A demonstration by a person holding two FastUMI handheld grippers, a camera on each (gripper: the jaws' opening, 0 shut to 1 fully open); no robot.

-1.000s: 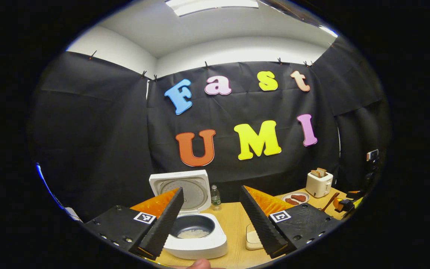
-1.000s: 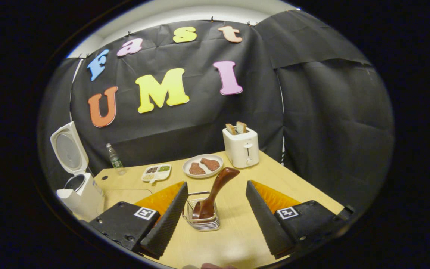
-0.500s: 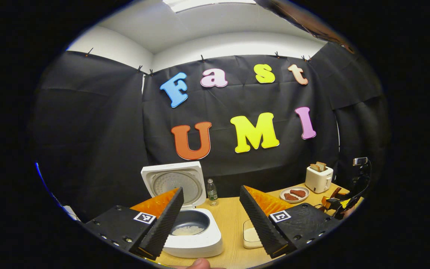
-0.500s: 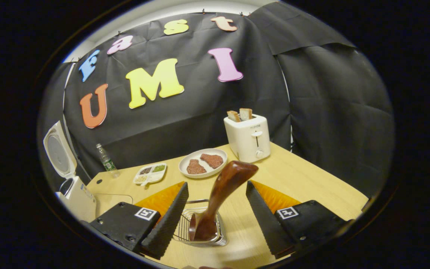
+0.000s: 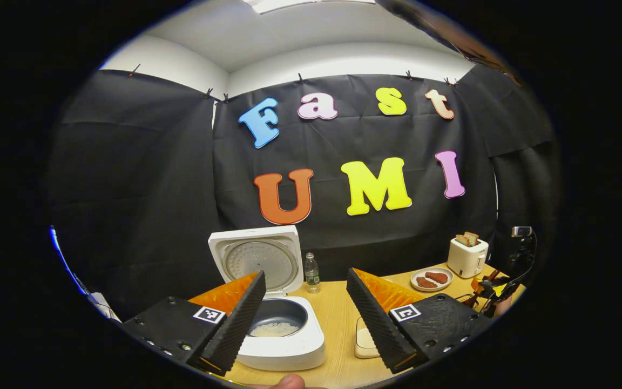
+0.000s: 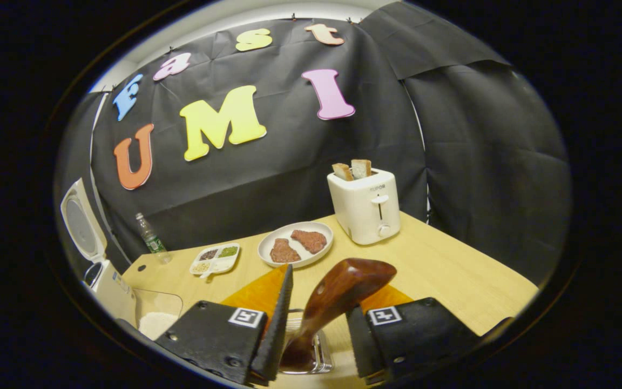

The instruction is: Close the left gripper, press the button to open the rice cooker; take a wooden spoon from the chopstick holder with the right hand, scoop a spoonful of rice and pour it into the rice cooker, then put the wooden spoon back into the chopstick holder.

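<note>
Pale bench [image 6: 440, 270] is carrying the wire chopstick holder [image 6: 319, 351], where the wooden spoon [image 6: 338, 297] is standing. Half a second ago wide, the right gripper [image 6: 313, 346] is now clamping its handle. Cooker [image 5: 278, 329] is lying open with rice inside; left gripper [image 5: 305, 324] is hanging wide apart.

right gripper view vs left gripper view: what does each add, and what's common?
Right gripper view adds: wooden spoon gripped by the right gripper, wire holder, divided tray.
Left gripper view adds: rice in the pot, open left gripper.
Common: rice cooker lid up, bottle, toaster, plate.
</note>
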